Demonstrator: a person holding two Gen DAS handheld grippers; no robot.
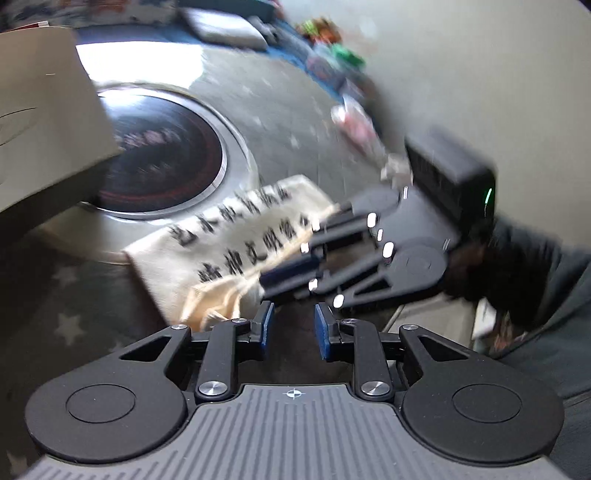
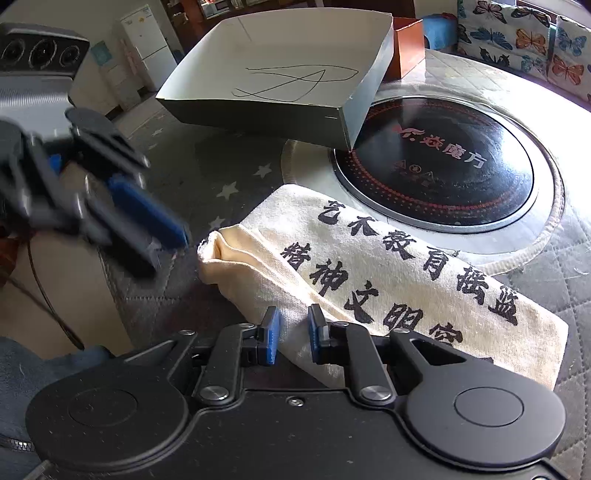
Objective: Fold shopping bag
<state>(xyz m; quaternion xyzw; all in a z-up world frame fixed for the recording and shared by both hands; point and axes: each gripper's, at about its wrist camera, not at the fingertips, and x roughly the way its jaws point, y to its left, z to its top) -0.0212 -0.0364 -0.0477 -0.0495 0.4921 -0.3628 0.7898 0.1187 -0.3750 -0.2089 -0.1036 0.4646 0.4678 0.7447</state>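
Home: fridge (image 2: 142, 33), butterfly cushions (image 2: 517, 40).

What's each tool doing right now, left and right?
Left tool: open, empty, clear of the bag.
Right tool: closed on the bag's near edge.

The left wrist view is motion-blurred: the print on the shopping bag (image 1: 236, 240) smears past reading, and the clutter (image 1: 332, 55) along the far edge is unidentifiable. The white box (image 1: 40, 122) is cut off by the frame's left edge. In the right wrist view the left gripper (image 2: 147, 218) blurs, and the right gripper (image 2: 293, 334) hides the bag's near edge.
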